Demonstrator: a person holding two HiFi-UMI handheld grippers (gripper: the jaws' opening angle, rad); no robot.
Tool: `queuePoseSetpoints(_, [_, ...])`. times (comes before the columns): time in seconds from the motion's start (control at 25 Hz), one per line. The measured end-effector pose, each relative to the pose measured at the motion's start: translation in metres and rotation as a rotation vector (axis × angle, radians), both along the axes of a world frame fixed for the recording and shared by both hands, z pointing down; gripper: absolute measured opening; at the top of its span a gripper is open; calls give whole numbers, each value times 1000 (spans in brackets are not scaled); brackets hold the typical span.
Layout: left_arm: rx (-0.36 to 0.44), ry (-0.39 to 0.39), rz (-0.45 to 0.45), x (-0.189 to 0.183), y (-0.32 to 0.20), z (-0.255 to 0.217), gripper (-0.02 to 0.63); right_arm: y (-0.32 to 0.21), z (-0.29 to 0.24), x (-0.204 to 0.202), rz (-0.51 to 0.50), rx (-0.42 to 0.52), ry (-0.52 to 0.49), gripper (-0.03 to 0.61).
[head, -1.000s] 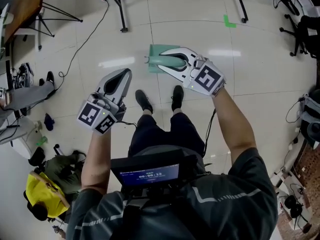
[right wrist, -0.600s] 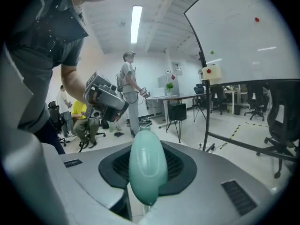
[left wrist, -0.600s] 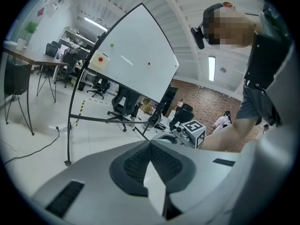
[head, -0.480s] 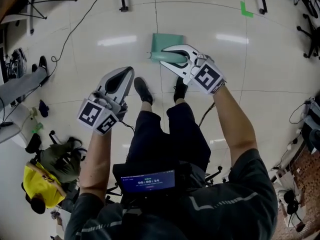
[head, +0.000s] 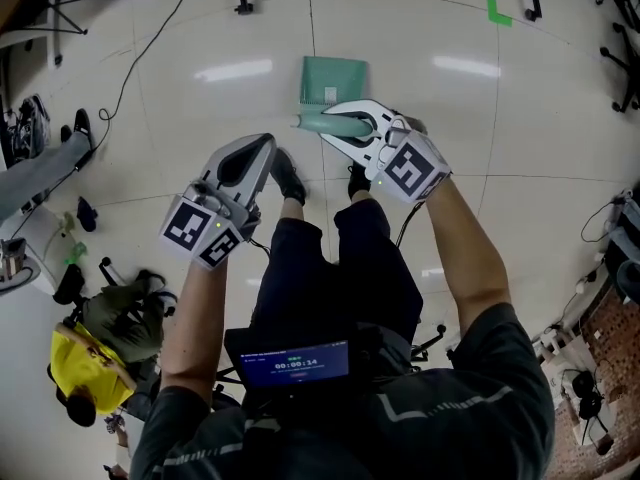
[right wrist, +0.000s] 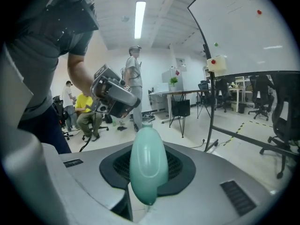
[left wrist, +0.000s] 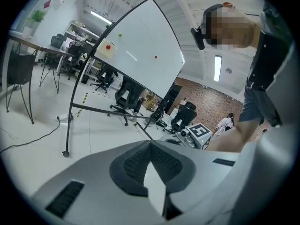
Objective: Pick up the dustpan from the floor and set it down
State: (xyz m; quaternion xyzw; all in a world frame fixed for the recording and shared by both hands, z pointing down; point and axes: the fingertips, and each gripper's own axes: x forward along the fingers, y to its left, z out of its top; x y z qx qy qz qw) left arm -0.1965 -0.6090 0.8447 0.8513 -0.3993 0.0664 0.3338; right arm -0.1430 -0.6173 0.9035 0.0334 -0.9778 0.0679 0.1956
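While right hand-held gripper [head: 326, 123], jaws just tightened, clamps dustpan [head: 334, 78] by handle, pan juts out ahead.

The place is an open-plan office or lab workroom. In the left gripper view, a large whiteboard [left wrist: 140, 46] on a wheeled frame is seen at the centre. Castor office chairs [left wrist: 125, 96] are set below it, desks [left wrist: 33, 42] at the upper left, and a brick wall [left wrist: 213, 100] at the right. Ceiling strip lights [right wrist: 139, 20] are seen at the top of the right gripper view. In the head view, a glossy pale tiled floor [head: 420, 38] is crossed by cables [head: 150, 43] at the upper left and marked with green tape [head: 497, 10] at the upper right. A seated person in yellow [head: 85, 368] is seen at the lower left.
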Motion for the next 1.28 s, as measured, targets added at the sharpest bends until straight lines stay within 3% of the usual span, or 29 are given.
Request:
queuePoseSetpoints(0.44, [-15, 10, 67, 36, 24, -20, 26, 69, 19, 60, 10, -50, 151, 101])
queuePoseSetpoints(0.88, [0, 1, 116, 68, 67, -58, 26, 124, 17, 112, 95, -122, 244, 173])
queuePoseSetpoints(1.08, [40, -8, 135, 80, 83, -110, 26, 137, -38, 132, 120, -81, 254, 226])
queuePoseSetpoints(1.28, [109, -16, 109, 78, 82, -201, 26, 116, -152, 148, 232, -39, 190, 227])
